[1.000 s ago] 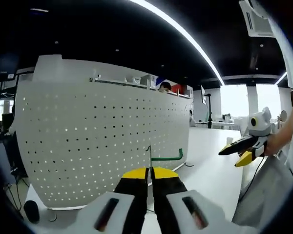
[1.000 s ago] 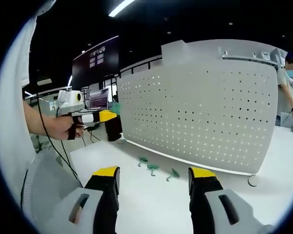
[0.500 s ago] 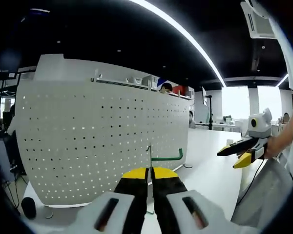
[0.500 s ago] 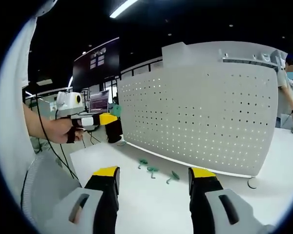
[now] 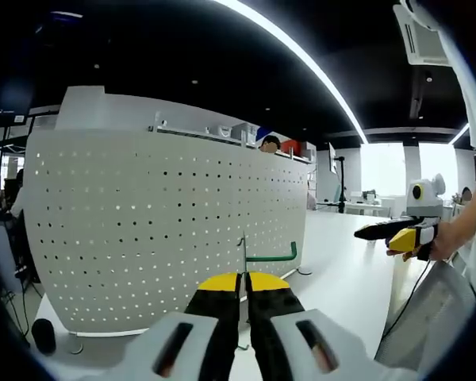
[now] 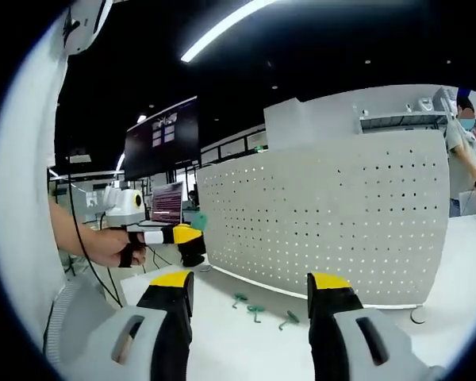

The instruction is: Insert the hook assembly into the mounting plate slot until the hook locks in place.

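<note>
My left gripper (image 5: pixel 243 279) is shut on a green hook (image 5: pixel 263 255): its thin metal stem stands up between the yellow tips and the green arm points right. Just behind it stands the white perforated mounting plate (image 5: pixel 143 222), upright on the table. In the right gripper view the same plate (image 6: pixel 341 214) fills the middle, and my right gripper (image 6: pixel 250 282) is open with nothing between its fingers. Three green hooks (image 6: pixel 258 309) lie on the table before the plate. The left gripper (image 6: pixel 170 236) shows at the left in a hand, and the right gripper (image 5: pixel 401 232) shows at the right in the left gripper view.
The white table (image 6: pixel 246 341) runs under both grippers. A monitor (image 6: pixel 166 202) and a dark wall screen (image 6: pixel 163 127) stand behind the plate's left end. A person (image 6: pixel 466 151) stands at the far right. A small dark object (image 5: pixel 43 336) sits by the plate's left foot.
The right gripper view has tilted upward, so plate and loose hooks sit lower in it. In the left gripper view the right gripper has risen and levelled. The left gripper still holds the hook.
</note>
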### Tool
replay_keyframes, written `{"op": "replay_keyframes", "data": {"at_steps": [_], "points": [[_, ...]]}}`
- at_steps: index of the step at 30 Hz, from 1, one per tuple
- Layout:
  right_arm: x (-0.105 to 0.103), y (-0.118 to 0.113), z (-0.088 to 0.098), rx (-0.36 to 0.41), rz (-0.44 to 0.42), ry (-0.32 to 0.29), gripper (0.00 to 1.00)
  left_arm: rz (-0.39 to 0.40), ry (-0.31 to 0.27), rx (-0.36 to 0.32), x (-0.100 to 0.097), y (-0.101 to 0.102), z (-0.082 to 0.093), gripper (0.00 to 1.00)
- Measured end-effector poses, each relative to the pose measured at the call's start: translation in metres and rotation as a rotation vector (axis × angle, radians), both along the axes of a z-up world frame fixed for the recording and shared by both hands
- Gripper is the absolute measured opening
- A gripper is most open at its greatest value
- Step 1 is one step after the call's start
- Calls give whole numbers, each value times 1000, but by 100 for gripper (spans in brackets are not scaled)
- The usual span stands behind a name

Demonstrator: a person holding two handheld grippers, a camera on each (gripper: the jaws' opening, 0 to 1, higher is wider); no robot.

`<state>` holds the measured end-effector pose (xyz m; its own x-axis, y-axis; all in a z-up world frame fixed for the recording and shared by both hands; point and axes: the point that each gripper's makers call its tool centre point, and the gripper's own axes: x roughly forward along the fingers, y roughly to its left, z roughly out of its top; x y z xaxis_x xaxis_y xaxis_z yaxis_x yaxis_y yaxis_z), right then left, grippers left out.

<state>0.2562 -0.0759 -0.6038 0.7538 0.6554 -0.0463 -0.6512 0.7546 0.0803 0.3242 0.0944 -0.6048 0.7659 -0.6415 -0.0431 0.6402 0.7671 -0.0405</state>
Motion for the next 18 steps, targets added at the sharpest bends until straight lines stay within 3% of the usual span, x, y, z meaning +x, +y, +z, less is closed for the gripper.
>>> {"op": "replay_keyframes", "data": {"at_steps": [18], "points": [[4,21,8,34,58,-5,47,-9,-3,-9,0,-10,5,2]]}}
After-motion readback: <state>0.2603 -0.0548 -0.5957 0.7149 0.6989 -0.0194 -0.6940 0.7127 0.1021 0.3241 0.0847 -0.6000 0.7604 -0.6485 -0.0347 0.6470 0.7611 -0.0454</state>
